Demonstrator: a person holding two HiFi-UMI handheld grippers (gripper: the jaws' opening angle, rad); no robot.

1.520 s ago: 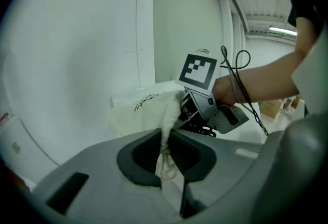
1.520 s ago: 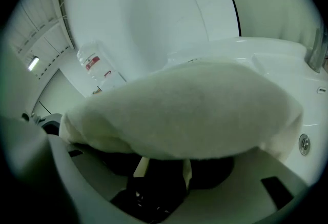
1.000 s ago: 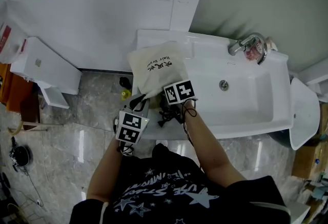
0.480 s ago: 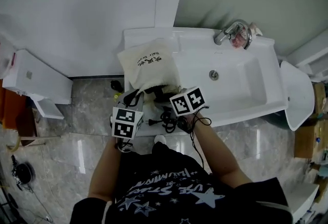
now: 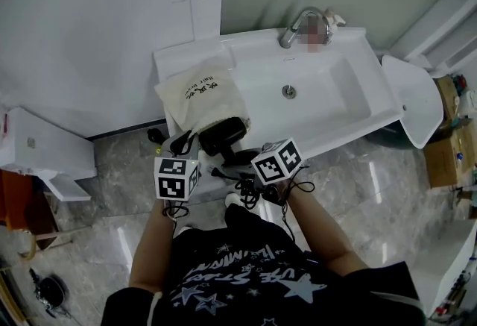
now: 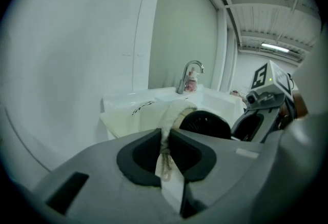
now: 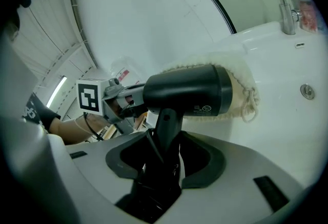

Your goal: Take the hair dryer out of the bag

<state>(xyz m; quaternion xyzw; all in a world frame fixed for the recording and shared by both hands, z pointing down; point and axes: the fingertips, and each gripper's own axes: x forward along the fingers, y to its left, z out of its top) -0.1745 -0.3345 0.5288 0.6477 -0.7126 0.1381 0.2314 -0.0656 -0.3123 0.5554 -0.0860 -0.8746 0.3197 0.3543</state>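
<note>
The person stands at the front left corner of the sink point(image 5: 328, 93), both forearms stretched forward and the two grippers tilted down toward its front edge, their marker cubes near each other.

The left gripper point(image 6: 165, 148) sits at the left. Its jaws are nearly together and pinch the cream cloth and drawstring at the mouth of the bag point(image 5: 200, 97). The bag lies flat on the sink's left end, its mouth toward the front edge.

The right gripper point(image 7: 163, 154) sits just to the right, its wrist bent inward so that it points toward the left one. Its jaws stand partly apart and clamp the handle of the black dryer point(image 7: 187, 96), with part of the black cord point(image 5: 246, 186) caught between them too. The dryer's handle points down into the jaws and its barrel lies level, over the sink's front left corner. One end of the barrel is at the bag's mouth; whether it is inside cannot be told. The rest of the cord hangs in loops below the right wrist.
</note>
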